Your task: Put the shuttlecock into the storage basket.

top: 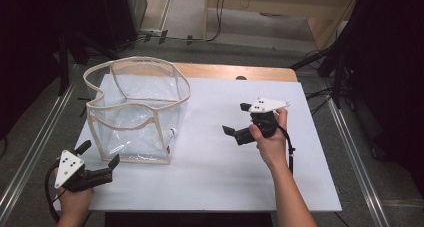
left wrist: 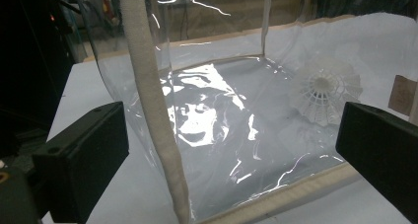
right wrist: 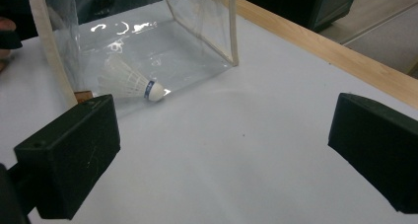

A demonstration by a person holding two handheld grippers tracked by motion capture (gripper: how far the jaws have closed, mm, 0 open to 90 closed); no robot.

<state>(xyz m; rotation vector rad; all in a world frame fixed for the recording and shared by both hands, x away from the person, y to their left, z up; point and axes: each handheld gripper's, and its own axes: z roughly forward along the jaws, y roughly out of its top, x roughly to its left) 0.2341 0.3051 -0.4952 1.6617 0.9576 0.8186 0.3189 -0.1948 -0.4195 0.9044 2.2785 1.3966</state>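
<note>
A clear plastic bag point(top: 135, 112) with beige trim stands open on the left of the white table point(top: 225, 167). Inside it, a white shuttlecock point(top: 170, 134) lies on its side by the bag's near right corner. It shows through the plastic in the left gripper view point(left wrist: 325, 93) and in the right gripper view point(right wrist: 130, 81), cork toward me. My left gripper point(top: 100, 154) is open at the bag's near left corner, its jaws either side of the beige corner seam point(left wrist: 148, 95). My right gripper point(top: 236, 118) is open and empty, right of the bag and pointing at it.
A wooden strip point(top: 235, 72) runs along the table's far edge point(right wrist: 345, 51). A small brown tag point(left wrist: 404, 93) hangs on the bag's side. Cables and dark stands lie on the floor beyond the table. Bare white tabletop stretches between the bag and the right gripper.
</note>
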